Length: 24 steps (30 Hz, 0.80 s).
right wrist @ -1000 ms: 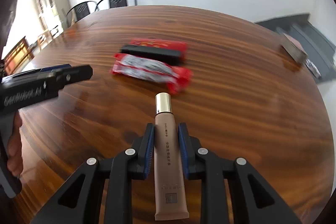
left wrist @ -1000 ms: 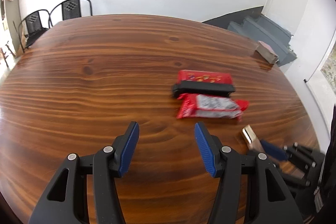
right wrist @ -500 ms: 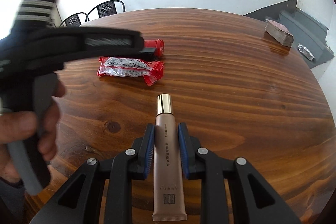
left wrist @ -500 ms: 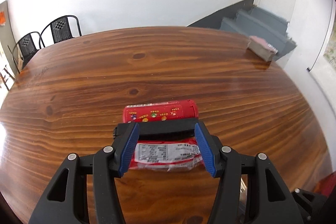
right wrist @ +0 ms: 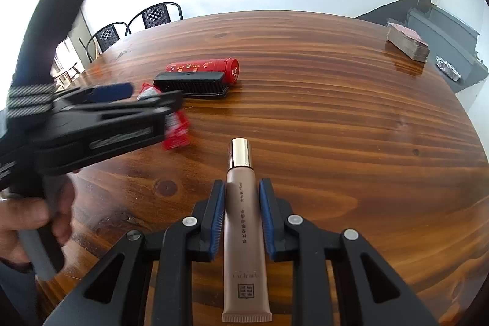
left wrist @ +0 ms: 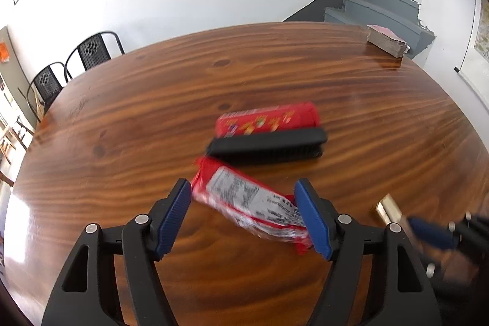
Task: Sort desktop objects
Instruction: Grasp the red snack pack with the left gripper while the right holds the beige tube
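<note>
**Sorting status: one item under approach, one item clamped, two items untouched**

Progress. No sorted group is evident on the wooden table (right wrist: 351, 118). The red cylindrical can (left wrist: 267, 119) and the black brush (left wrist: 266, 147) lie side by side, touching or nearly so, near the table centre. The red snack packet (left wrist: 250, 203) lies diagonally just in front of the brush. A stack of cards (right wrist: 408, 43) sits at the far edge, well apart. Judged from this layout, most of the sorting remains to be done.

Left gripper (left wrist: 244, 216). The jaws are opening. The snack packet lies between them; its near end meets the right-hand pad, while the left-hand pad stands clear of it. No clamping is visible. In the right wrist view the tool appears blurred, angled downward over the packet, with the person's hand (right wrist: 27, 219) wrapped around its handle.

Right gripper (right wrist: 240, 213). The jaws are closed on the beige cosmetic tube (right wrist: 243, 222). The tube runs lengthwise between the pads, gold cap pointing forward and crimped end toward the camera. The tool points downward at the table.
</note>
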### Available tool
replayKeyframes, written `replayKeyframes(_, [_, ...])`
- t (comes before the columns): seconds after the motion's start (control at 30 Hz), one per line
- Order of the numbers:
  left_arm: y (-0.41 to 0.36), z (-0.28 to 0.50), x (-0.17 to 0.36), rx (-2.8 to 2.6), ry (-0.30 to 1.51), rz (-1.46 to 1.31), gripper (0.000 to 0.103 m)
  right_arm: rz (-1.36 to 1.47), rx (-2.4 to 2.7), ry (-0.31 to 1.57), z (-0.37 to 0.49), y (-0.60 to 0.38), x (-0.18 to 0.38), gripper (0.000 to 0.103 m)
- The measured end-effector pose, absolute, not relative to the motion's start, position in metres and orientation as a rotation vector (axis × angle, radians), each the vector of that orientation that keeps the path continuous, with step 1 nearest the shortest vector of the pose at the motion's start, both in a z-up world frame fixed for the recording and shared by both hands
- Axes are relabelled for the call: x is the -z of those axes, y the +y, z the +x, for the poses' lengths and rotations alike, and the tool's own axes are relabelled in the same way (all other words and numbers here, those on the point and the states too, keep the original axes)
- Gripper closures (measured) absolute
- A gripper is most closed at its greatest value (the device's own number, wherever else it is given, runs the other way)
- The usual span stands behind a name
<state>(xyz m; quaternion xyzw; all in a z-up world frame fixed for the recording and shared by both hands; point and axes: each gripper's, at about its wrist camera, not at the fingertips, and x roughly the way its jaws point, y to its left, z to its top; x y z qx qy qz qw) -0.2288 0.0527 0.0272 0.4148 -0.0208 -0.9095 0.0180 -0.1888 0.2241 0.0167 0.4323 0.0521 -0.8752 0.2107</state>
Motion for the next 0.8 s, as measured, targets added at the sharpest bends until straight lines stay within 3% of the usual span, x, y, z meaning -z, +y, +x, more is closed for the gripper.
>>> replayKeyframes(0.3, [0.014,-0.185,-0.026,2.777,-0.014,1.316,0.030,1.204,2.416,0.119,-0.187,0.222,-0.017,0.077])
replayKeyframes(0.5, [0.010,-0.194,-0.032,2.803,0.131,1.316,0.030,1.191,2.403,0.134,-0.183,0.217,-0.018,0.077])
replayKeyframes(0.8, [0.028,-0.221,-0.022,2.773,0.079,1.337,0.030,1.185,2.418,0.148,-0.182,0.214,-0.016,0.077])
